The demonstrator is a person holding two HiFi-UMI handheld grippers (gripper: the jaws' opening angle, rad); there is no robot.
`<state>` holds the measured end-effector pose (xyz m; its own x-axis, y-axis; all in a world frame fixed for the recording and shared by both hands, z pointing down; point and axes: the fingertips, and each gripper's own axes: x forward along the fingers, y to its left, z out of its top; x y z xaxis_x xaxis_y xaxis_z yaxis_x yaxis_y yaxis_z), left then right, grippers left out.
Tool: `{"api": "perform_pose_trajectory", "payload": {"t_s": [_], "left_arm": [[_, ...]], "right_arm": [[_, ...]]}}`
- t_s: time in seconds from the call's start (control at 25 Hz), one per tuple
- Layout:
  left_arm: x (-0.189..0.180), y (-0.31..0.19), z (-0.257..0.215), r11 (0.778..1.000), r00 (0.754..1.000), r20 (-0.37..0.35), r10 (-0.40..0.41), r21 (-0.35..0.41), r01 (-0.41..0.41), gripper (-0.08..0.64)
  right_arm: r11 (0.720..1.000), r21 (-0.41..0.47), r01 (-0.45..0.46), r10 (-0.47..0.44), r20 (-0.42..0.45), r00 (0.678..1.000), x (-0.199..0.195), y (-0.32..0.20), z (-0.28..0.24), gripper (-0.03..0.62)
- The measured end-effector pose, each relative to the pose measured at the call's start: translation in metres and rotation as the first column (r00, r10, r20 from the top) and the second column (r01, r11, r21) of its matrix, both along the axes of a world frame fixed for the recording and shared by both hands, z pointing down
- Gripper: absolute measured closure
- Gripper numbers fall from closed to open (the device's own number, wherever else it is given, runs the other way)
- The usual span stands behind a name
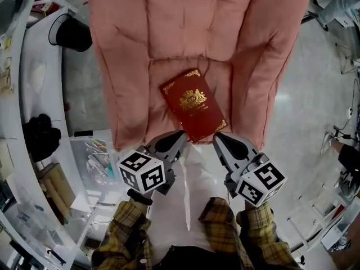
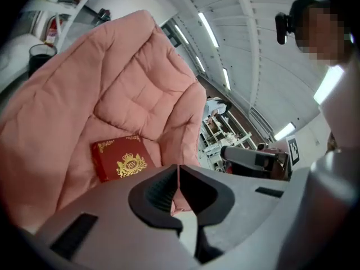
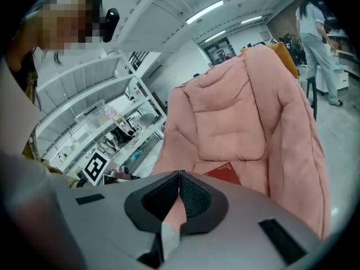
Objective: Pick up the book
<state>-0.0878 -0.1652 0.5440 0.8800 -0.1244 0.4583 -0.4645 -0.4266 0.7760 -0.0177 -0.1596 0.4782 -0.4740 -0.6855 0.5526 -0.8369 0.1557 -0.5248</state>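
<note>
Book [image 1: 193, 104]: red, gilt crest, lying flat and askew on the seat of a pink quilted armchair [image 1: 242, 38]. Left tool [image 1: 181, 135], right tool [image 1: 217, 137]: jaws pressed together, empty, flanking the book's near corner, seemingly not touching.

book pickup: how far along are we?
Early. Done: the left tool and right tool are at the front edge of the pink chair, either side of the red book's near corner. In hand: nothing. Both tools' jaws are shut and empty, and the book lies flat on the seat, not gripped. Left: open a tool, grip the book, lift it.
</note>
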Motion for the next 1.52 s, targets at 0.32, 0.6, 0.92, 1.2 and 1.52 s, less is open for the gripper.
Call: {"api": "perform_pose_trajectory", "payload": {"t_s": [0.32, 0.6, 0.92, 1.2, 1.52], "left_arm": [[-0.007, 0.013, 0.072, 0.992, 0.995, 0.031, -0.095, -0.076, 0.097, 0.535], [-0.006, 0.031, 0.119, 0.984, 0.995, 0.050, -0.092, -0.152, 0.098, 0.454], [-0.005, 0.047, 0.157, 0.965, 0.995, 0.056, -0.084, -0.243, 0.095, 0.374], [0.003, 0.060, 0.188, 0.947, 0.997, 0.066, -0.042, -0.316, 0.061, 0.302], [0.011, 0.073, 0.218, 0.910, 0.999, 0.051, -0.005, -0.414, 0.026, 0.274]], "right_arm": [[0.999, -0.004, 0.034, -0.034, 0.032, 0.999, 0.003, -0.005, 0.047, 0.574], [0.998, -0.034, 0.048, -0.046, 0.056, 0.997, 0.008, 0.009, 0.074, 0.574], [0.998, -0.038, 0.047, -0.044, 0.070, 0.997, 0.008, 0.009, 0.082, 0.574], [0.997, -0.051, 0.065, -0.061, 0.083, 0.995, 0.005, 0.010, 0.086, 0.574], [0.997, -0.063, 0.051, -0.045, 0.089, 0.995, 0.010, 0.013, 0.086, 0.574]]}}
